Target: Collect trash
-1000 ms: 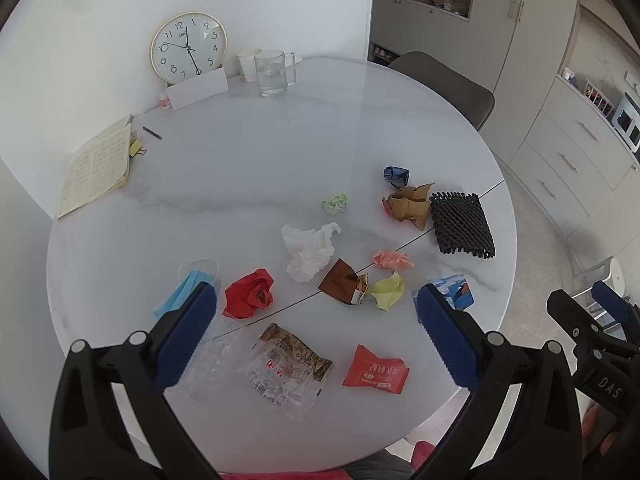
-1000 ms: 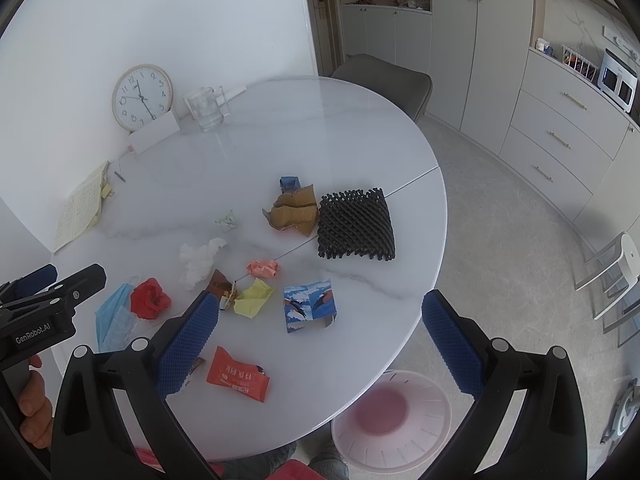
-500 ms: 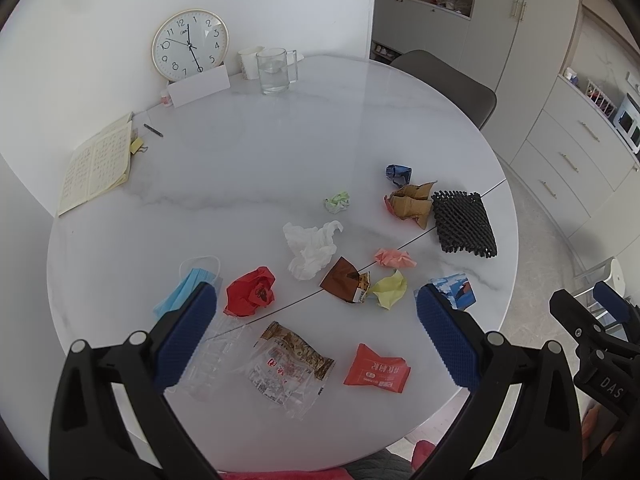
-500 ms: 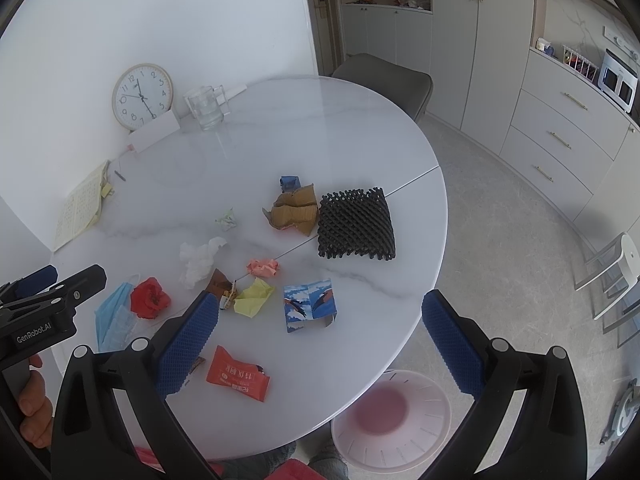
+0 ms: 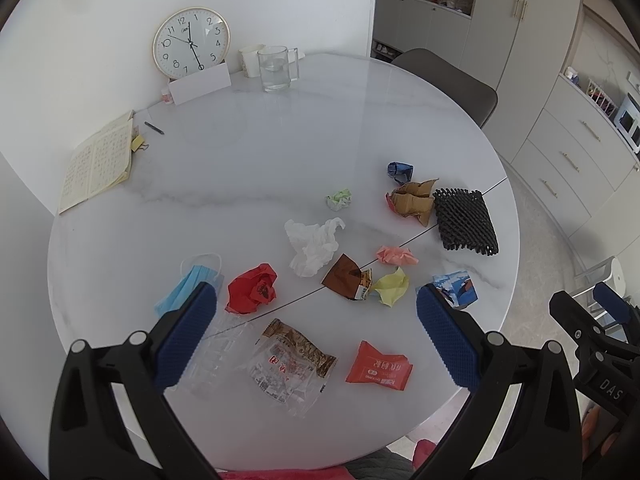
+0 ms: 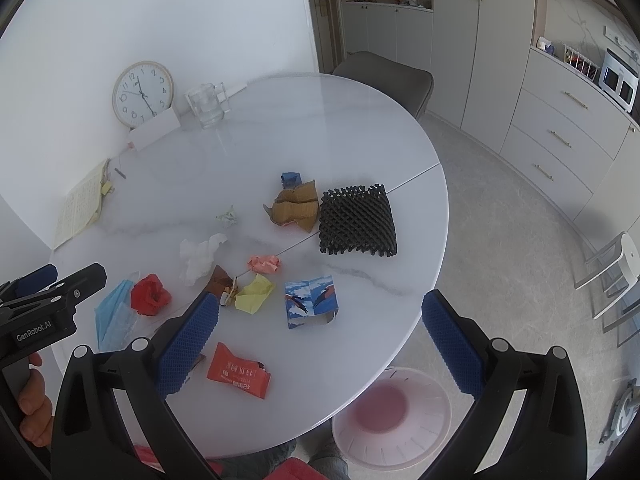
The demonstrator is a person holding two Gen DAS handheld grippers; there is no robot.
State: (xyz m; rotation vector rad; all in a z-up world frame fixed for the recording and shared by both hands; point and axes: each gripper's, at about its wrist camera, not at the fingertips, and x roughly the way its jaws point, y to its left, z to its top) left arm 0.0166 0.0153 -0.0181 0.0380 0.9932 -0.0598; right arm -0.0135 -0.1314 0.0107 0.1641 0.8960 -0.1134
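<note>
Trash lies scattered on a round white table (image 5: 248,168): a red wrapper (image 5: 378,369), a clear snack bag (image 5: 290,364), red crumpled paper (image 5: 253,288), a blue face mask (image 5: 186,288), white tissue (image 5: 314,245), a black foam net (image 5: 466,222) and a blue printed box (image 6: 311,300). A pink bin (image 6: 392,416) stands on the floor by the table's near edge. My left gripper (image 5: 316,338) is open and empty above the near wrappers. My right gripper (image 6: 316,344) is open and empty above the table's near right edge.
A clock (image 5: 191,43), a glass jug (image 5: 276,68), a notebook (image 5: 98,160) and a pen stand at the table's far side. A grey chair (image 6: 384,76) sits behind the table. Cabinets (image 6: 560,128) line the right wall.
Both grippers have held almost still; the left wrist view has shifted very slightly. Nothing on the table has moved.
</note>
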